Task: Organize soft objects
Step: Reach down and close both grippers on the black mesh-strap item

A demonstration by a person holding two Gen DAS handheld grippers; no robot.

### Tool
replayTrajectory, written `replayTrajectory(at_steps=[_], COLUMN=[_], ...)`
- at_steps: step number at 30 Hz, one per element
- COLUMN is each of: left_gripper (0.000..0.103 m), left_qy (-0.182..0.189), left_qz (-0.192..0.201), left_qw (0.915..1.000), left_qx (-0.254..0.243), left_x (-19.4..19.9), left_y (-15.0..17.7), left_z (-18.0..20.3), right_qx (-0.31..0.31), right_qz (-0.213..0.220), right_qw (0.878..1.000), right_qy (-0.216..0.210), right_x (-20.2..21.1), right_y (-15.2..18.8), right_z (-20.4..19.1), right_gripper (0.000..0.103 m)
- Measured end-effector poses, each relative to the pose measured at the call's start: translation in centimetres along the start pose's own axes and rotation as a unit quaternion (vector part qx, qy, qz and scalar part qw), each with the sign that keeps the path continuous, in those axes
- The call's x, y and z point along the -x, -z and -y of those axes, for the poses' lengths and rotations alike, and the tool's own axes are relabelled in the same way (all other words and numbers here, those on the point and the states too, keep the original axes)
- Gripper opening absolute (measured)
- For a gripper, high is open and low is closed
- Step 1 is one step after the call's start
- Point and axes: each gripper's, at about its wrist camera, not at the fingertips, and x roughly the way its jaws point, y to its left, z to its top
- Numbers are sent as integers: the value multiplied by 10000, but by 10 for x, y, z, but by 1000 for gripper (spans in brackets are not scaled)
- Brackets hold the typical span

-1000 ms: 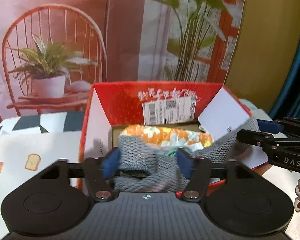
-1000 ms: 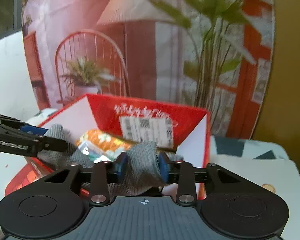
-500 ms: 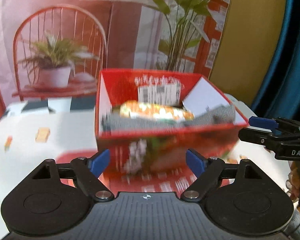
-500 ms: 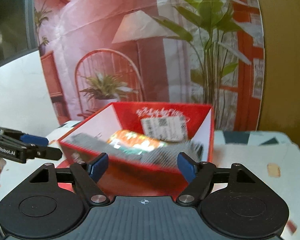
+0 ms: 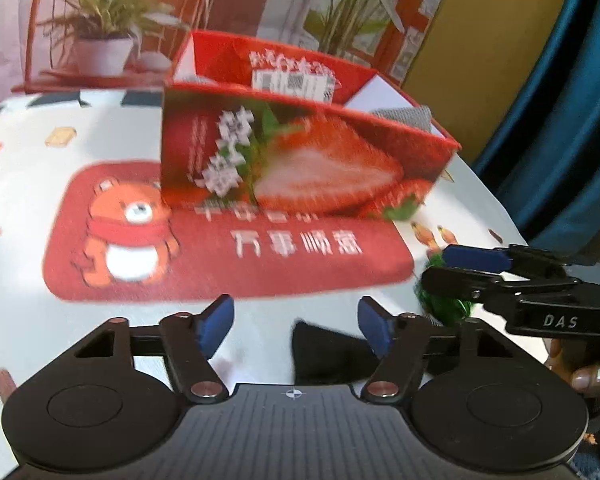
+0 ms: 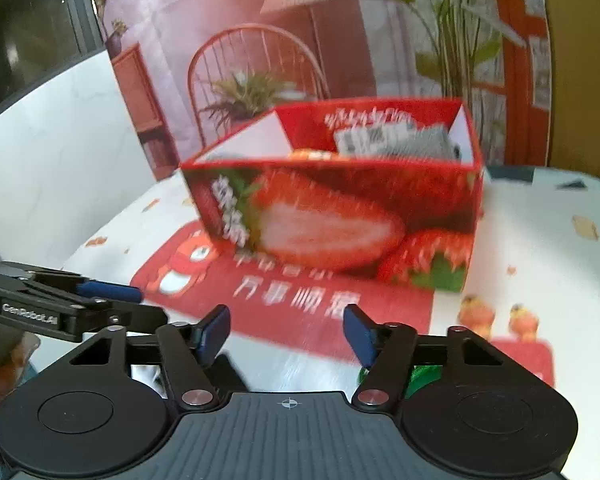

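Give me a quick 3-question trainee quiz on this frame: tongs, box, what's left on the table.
1. True or false: the left tongs are shut on the grey knit cloth.
2. Multiple choice: where does the grey knit cloth lie? A) on the red bear mat B) inside the strawberry box C) in the right tongs
3. Fill in: the soft item on the table just ahead of the left tongs, near its right finger, is coloured ____.

Key: 1 false, both tongs are open and hold nothing. 2 B. 3 black; a green item lies further right, by the right tongs.
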Motion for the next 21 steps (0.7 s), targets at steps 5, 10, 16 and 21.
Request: replayTrajectory(at_steps=[5,10,16,21], left_gripper=[67,63,24,14], left_qy=[124,211,229,129], left_qz=[-102,-346,-481,-344], left_qw=[9999,9992,9986,9993], left_qx=[22,-16,25,38], left_x=[-4,-16,-32,-28], left_y=[7,14,21,20], left_z=[1,6,7,4], right_qx=[-123,-256,-272,-342], right_qz=[-243,-350,-552,-670], right_qw=[9996,9990,9977,9966], right_qy=[-2,102,273,338], right_x=[3,10,11,5], right_y=[19,31,43,45], right_z=[-3,-1,0,4], right_gripper=[56,56,56,56])
